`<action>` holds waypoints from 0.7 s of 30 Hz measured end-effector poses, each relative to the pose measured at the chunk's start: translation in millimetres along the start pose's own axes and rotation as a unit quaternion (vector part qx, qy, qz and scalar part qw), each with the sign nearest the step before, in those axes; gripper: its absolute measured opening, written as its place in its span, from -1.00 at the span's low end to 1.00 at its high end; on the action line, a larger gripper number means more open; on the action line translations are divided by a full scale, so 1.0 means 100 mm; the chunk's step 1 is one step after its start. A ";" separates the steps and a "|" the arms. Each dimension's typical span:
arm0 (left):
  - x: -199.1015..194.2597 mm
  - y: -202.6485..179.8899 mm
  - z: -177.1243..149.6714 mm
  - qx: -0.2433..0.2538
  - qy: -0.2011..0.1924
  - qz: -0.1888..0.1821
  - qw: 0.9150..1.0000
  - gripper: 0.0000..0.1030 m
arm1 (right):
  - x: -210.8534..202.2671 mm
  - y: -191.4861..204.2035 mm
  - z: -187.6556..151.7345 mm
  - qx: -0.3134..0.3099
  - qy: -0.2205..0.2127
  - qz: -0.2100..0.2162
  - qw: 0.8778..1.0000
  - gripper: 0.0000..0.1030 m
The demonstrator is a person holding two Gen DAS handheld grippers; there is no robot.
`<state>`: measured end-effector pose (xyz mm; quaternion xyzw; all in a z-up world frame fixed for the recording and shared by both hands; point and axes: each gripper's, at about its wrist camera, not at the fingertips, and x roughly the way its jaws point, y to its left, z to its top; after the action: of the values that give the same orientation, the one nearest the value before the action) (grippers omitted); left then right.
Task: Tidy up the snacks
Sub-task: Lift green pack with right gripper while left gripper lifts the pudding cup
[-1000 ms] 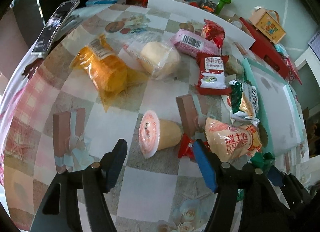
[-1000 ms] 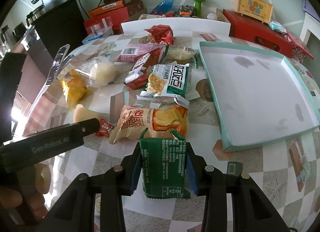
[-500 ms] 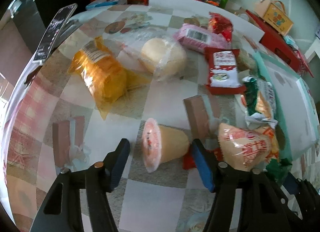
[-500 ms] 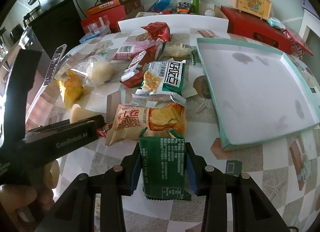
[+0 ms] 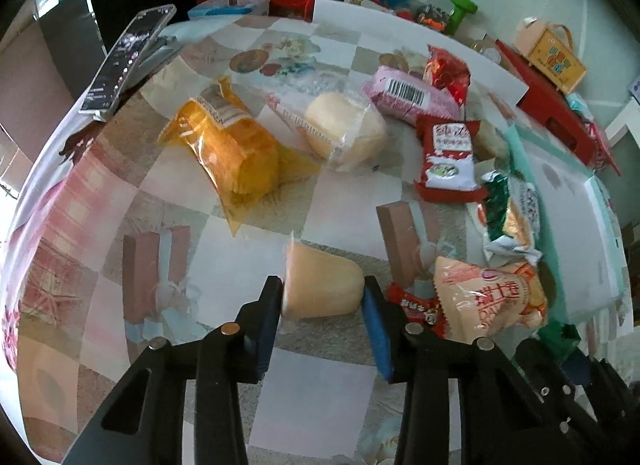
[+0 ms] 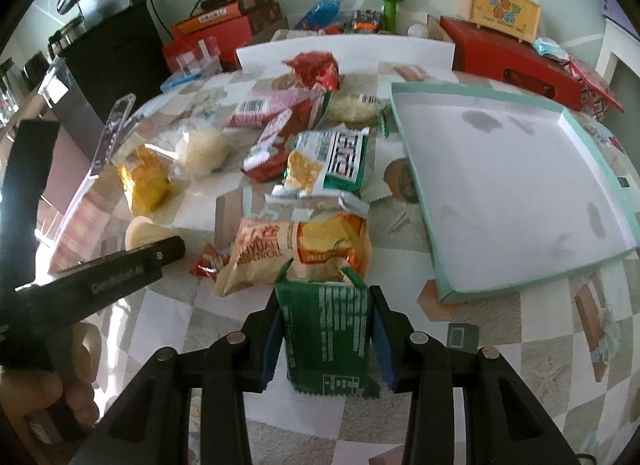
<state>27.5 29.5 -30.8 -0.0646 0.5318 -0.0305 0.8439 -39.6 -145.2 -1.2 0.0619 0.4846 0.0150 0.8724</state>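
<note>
A pale orange pudding cup [image 5: 320, 285] lies on its side on the checked tablecloth. My left gripper [image 5: 323, 297] is closing around it, and its blue pads touch the lid end and the bottom end. In the right wrist view the same left gripper [image 6: 120, 269] reaches in from the left over the pudding cup [image 6: 140, 229]. My right gripper [image 6: 325, 297] is shut on a green snack packet [image 6: 326, 337], held upright just above the table. A shallow teal-rimmed tray [image 6: 412, 181] lies to the right with nothing in it.
Loose snacks cover the table: a yellow cake pack [image 5: 236, 153], a bun in a clear bag [image 5: 344, 133], a pink packet [image 5: 408, 95], a red packet [image 5: 448, 157], a Swiss roll bag [image 6: 296, 249] and a green-white packet [image 6: 332, 161]. Red boxes [image 6: 508, 61] stand behind.
The left jaws have come together from wide apart onto the pudding cup. The right gripper and its green packet have stayed put.
</note>
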 end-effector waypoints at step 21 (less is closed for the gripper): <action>-0.27 -0.09 0.00 0.004 -0.035 -0.027 0.999 -0.26 | -0.22 -0.16 0.12 0.022 -0.048 0.008 0.999 -0.19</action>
<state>15.7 23.9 -5.1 -0.0763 0.5001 -0.0532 0.8610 -41.9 -164.1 21.9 0.0859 0.4422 0.0086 0.8927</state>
